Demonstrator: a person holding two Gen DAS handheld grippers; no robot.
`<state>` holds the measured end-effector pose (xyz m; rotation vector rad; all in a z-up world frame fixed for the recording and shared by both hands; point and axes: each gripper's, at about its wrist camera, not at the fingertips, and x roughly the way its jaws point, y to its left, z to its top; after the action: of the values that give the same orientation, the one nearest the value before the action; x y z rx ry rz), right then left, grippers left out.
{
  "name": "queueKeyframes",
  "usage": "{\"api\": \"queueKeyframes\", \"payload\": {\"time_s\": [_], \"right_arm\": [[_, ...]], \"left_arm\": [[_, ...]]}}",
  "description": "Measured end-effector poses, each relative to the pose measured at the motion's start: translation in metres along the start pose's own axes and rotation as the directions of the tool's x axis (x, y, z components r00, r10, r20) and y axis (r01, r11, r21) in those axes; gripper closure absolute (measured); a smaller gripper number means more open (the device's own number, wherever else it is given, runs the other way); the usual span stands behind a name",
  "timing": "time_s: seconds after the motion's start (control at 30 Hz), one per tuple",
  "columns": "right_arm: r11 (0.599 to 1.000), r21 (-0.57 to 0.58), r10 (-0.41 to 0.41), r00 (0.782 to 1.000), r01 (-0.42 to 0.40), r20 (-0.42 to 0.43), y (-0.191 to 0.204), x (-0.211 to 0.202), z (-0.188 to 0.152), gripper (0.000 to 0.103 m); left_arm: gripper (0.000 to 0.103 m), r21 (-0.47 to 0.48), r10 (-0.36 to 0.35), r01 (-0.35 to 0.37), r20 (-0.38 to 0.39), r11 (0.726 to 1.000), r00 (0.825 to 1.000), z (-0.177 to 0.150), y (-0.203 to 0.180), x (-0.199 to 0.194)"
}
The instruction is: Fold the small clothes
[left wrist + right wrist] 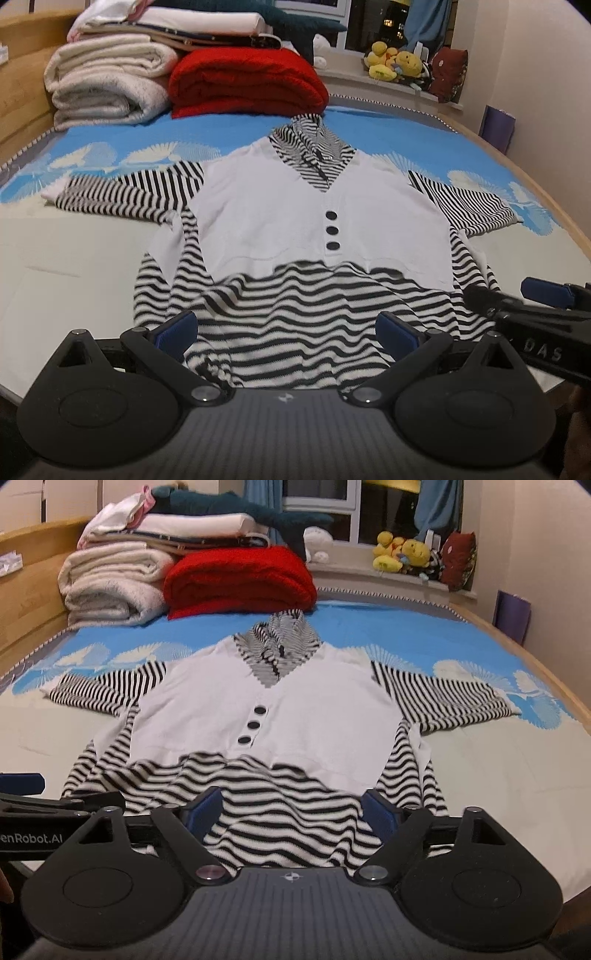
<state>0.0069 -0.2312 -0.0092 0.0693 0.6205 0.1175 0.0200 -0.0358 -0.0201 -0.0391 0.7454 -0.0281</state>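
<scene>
Left wrist view: your left tongs (pixel 286 332) are gaping wide over the striped hem of the hooded top (pixel 295 206), which is lying flat on the bed (pixel 92 243), below the red blanket (pixel 247 81). Right wrist view: your right tongs (pixel 291 812) are likewise spreading open astride that hem.

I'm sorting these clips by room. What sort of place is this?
Most likely a bedroom at night. The top lies spread on a bed with a wooden frame, folded blankets are stacked at its far end, and plush toys sit on the sill below a dark window.
</scene>
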Motion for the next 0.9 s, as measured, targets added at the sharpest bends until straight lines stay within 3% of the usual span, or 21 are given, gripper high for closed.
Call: {"api": "queueKeyframes", "payload": {"time_s": [0.1, 0.2, 0.43, 0.7, 0.9], "right_arm": [[1.0, 0.017, 0.015, 1.0, -0.016, 0.025, -0.004, -0.003, 0.002, 0.042], [0.999, 0.05, 0.018, 0.999, -0.02, 0.051, -0.012, -0.008, 0.004, 0.047], [0.993, 0.116, -0.017, 0.991, 0.002, 0.134, -0.032, -0.024, 0.009, 0.045], [0.991, 0.125, -0.054, 0.995, 0.043, 0.08, -0.041, -0.016, 0.006, 0.042], [0.994, 0.09, -0.079, 0.99, 0.069, 0.117, -0.039, -0.02, 0.006, 0.044]], "left_arm": [[0.001, 0.009, 0.015, -0.015, 0.025, 1.0, 1.0, 0.003, -0.002, -0.002], [0.001, 0.009, 0.024, -0.024, 0.055, 1.0, 0.998, 0.007, -0.001, -0.007], [0.001, 0.013, 0.052, -0.054, 0.118, 0.998, 0.992, 0.016, 0.01, -0.016], [0.001, -0.007, 0.047, -0.047, 0.108, 0.999, 0.993, 0.018, 0.012, -0.012], [0.003, 0.033, 0.041, -0.046, 0.12, 0.998, 0.992, 0.018, 0.007, -0.01]]}}
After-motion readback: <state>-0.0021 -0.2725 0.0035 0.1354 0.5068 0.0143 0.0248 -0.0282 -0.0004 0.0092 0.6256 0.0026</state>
